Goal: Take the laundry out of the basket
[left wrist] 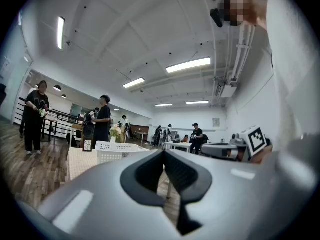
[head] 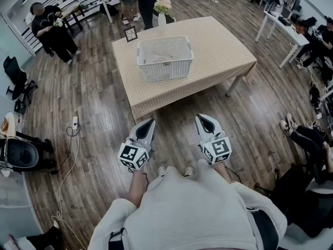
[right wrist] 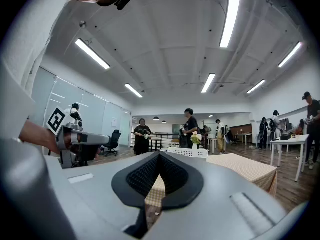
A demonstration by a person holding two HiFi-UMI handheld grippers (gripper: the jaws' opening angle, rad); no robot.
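Standing on the worktop [head: 221, 48], the basket [head: 164, 66] with pale laundry [head: 154, 58] is seen from the head view, well apart from the left gripper [head: 151, 122] and right gripper [head: 199, 117]. In the left gripper view, the jaws are seen pressed together, empty. In the right gripper view, the jaws are likewise pressed together, empty.

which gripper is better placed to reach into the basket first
Left, but only slightly: the basket sits more in line with the left gripper than the right gripper. Both are shut, empty and short of the table.
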